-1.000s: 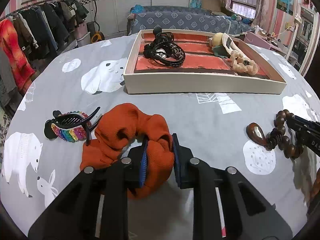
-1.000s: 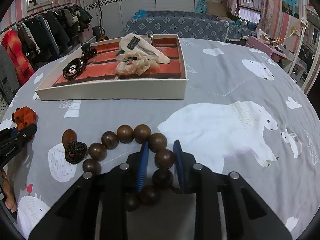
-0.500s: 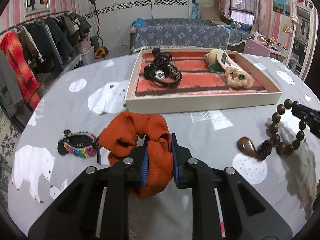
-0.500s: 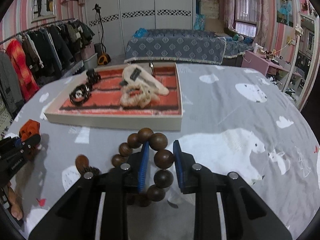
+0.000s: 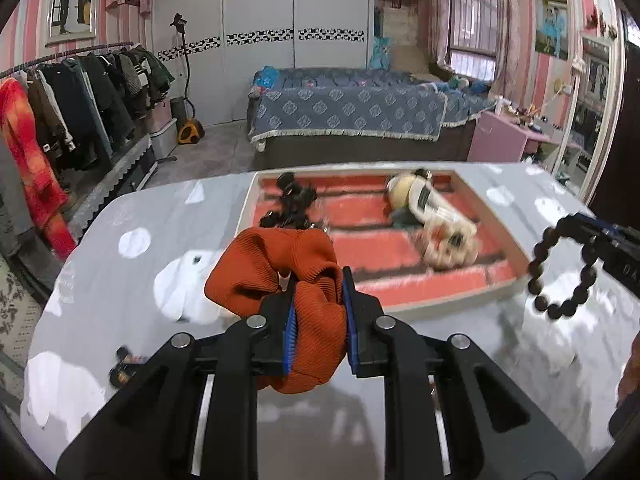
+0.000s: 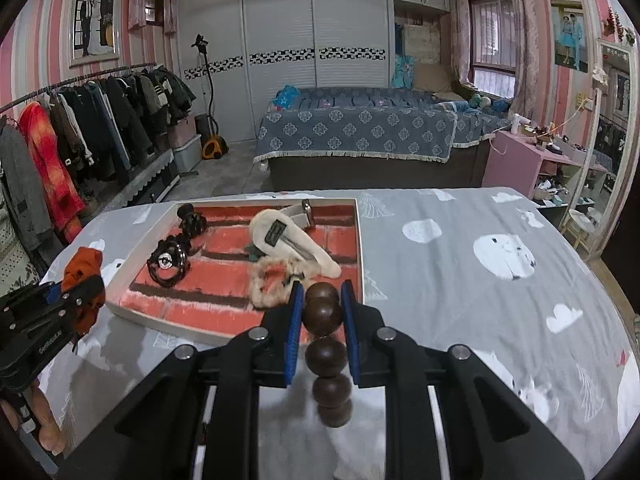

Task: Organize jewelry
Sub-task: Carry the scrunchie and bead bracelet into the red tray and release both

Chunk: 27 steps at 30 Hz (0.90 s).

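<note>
My left gripper (image 5: 320, 280) is shut on a rust-orange scrunchie (image 5: 272, 264), held up off the grey bear-print tablecloth in front of the cream tray (image 5: 452, 300). In the right wrist view, my right gripper (image 6: 322, 292) has its jaws closing, and the blue pads press on a bead of the dark wooden bead bracelet (image 6: 323, 314). The rest of the strand hangs below. The tray (image 6: 180, 330) lies just ahead of it. Each gripper shows in the other's view: the bracelet (image 5: 534, 270) dangles at the right, the scrunchie (image 6: 84, 264) at the left.
The tray holds black hair bands (image 6: 170, 264), a cream hair clip (image 6: 288, 240) and a cream scrunchie (image 6: 272, 284). A rainbow hair claw (image 5: 124, 368) lies blurred on the cloth at lower left. A clothes rack (image 6: 80, 140) and a bed (image 6: 360, 132) stand beyond the table.
Both grippers have risen and tipped up towards the tray. The scrunchie and the bracelet have come up off the cloth with them.
</note>
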### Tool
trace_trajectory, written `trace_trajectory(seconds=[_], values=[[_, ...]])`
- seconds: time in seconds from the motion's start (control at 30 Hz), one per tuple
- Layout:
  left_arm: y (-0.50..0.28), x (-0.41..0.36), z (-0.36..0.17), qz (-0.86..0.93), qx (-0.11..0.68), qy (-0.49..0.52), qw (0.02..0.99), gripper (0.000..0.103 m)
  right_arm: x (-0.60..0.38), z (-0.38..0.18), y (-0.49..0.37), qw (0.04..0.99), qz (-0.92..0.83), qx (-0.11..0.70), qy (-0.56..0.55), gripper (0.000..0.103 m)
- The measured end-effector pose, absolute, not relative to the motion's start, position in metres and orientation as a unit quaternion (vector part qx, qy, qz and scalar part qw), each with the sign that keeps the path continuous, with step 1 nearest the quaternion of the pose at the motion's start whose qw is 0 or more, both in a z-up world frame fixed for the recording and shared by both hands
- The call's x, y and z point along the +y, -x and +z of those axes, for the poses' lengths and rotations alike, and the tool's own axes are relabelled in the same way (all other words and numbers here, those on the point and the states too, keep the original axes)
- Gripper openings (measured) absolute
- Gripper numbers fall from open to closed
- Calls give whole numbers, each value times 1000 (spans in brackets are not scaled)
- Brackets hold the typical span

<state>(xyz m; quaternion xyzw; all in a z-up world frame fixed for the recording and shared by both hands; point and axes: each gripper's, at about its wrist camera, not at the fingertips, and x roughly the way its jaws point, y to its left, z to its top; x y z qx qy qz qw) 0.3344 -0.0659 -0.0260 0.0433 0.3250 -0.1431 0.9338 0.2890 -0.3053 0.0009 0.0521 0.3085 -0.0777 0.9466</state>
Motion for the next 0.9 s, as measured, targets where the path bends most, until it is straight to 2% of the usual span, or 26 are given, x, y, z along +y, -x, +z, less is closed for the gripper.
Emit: trace_trajectory(seconds=[0.53,0.9], values=[[-395,-85,-29,-152,334,-20,930,18,-307,11,-333,951,-52,293,-83,19],[-433,-85,-59,-145,353,-20,924,18,-299,-13,-363,950,-48,301,-73,19]])
